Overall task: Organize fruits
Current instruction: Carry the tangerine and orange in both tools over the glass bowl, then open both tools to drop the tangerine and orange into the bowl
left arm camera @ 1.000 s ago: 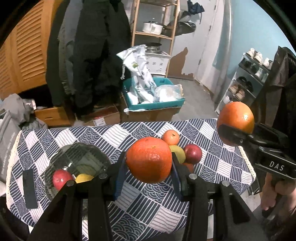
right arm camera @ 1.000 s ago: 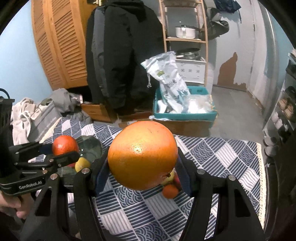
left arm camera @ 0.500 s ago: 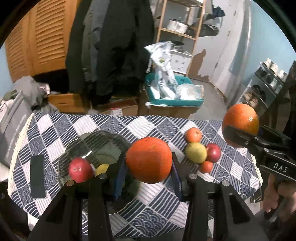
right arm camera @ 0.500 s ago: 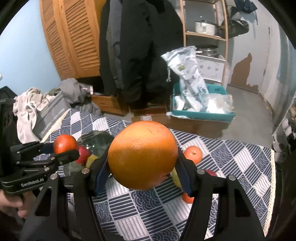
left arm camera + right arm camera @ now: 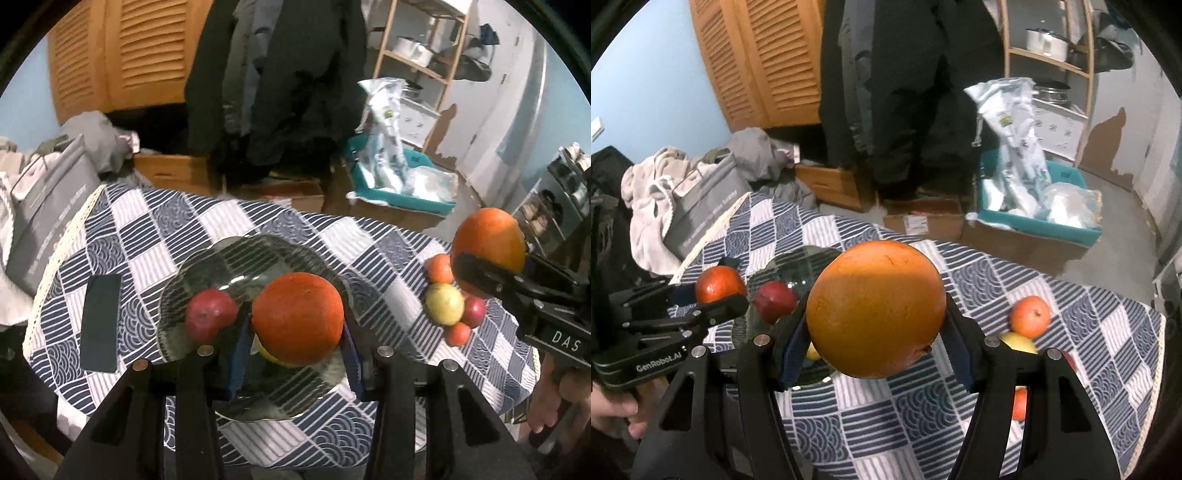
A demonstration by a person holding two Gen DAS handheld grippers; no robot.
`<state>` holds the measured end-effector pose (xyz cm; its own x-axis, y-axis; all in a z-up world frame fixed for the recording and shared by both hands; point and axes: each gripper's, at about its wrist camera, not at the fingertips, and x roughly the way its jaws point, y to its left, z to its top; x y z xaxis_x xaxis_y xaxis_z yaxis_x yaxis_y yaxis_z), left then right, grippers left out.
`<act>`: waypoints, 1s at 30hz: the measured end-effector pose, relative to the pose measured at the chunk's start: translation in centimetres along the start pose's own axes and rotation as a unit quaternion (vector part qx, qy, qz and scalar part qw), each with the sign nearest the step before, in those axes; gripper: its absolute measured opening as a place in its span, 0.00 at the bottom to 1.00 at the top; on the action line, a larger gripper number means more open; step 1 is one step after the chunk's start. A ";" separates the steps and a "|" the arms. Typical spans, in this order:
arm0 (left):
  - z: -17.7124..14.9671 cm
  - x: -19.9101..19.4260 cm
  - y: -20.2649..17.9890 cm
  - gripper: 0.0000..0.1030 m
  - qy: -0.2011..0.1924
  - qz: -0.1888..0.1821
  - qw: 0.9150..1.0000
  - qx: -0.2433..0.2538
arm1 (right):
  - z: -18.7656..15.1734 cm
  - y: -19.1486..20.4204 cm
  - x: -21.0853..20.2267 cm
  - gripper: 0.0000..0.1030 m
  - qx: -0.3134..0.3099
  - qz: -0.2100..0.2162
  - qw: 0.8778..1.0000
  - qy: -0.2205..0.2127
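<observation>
We note the left gripper (image 5: 297, 328) pinches a dark orange (image 5: 297, 318) above the glass plate (image 5: 207, 266). The right gripper (image 5: 875, 328) clamps a larger orange (image 5: 875, 314), right of that plate.

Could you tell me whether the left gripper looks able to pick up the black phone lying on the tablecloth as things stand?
Probably not: the left gripper is shut on an orange, so its jaws are full, though the phone lies uncovered.

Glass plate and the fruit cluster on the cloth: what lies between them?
Nothing but bare checked tablecloth separates the glass plate from the fruit cluster, as the left wrist view shows.
</observation>
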<state>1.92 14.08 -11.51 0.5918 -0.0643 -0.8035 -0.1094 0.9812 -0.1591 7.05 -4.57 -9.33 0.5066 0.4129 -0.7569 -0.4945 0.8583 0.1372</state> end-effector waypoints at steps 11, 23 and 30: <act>-1.2 3.0 3.3 0.44 0.035 0.034 0.998 -0.027 | 0.0 2.5 6.5 0.63 -0.017 0.008 0.998 0.051; -2.8 6.5 5.6 0.44 0.082 0.057 0.994 -0.040 | -1.6 4.0 12.8 0.63 -0.024 0.020 0.992 0.120; -3.3 7.8 6.6 0.44 0.103 0.059 0.991 -0.055 | -2.5 4.8 14.9 0.63 -0.038 0.019 0.989 0.145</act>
<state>3.22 19.44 -20.71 0.3955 0.0035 -0.9185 -0.2615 0.9590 -0.1090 10.51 4.93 -21.52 0.2680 0.3307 -0.9049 -0.5661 0.8141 0.1298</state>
